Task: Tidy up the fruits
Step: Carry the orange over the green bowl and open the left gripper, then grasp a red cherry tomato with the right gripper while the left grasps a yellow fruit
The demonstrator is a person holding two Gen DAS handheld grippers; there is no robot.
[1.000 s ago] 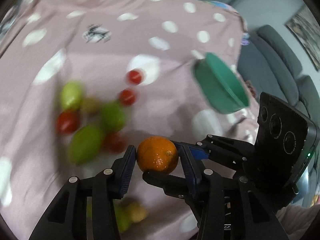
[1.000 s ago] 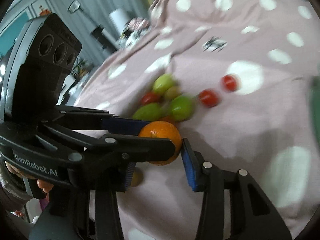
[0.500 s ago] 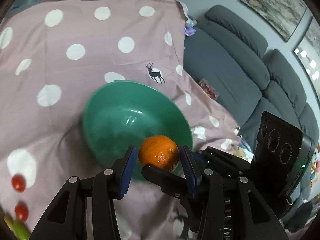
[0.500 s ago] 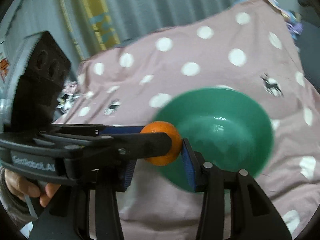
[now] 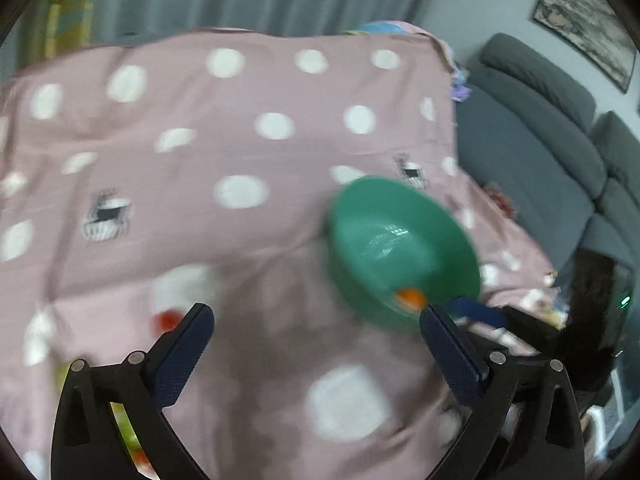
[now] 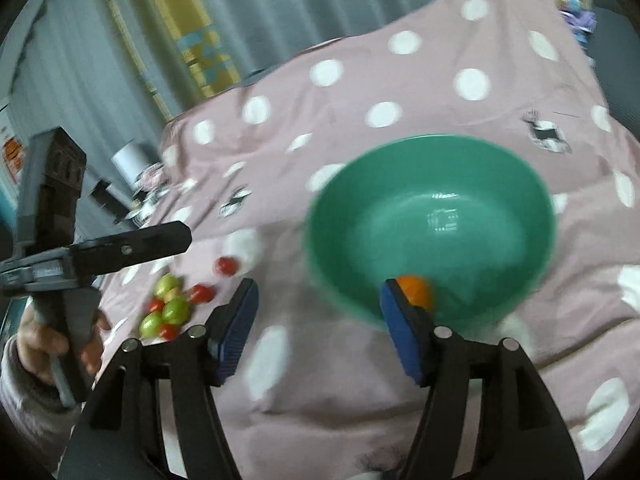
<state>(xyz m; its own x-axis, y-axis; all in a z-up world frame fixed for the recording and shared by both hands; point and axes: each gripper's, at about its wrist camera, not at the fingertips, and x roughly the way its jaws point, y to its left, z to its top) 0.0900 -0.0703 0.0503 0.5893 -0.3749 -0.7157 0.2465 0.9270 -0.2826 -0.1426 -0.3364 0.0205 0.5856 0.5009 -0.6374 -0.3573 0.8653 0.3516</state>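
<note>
Both our grippers have just been opening: the left gripper [image 5: 316, 322] stands spread wide, the right gripper [image 6: 318, 300] half spread, nothing between either's jaws. Half a second ago we pinched the orange [image 6: 416, 291]; now it lies inside the green bowl [image 6: 500, 168] near its front wall, partly hidden by our right jaw. Red and green fruits [image 6: 172, 310] cluster left on the dotted cloth [image 6: 420, 80].
</note>
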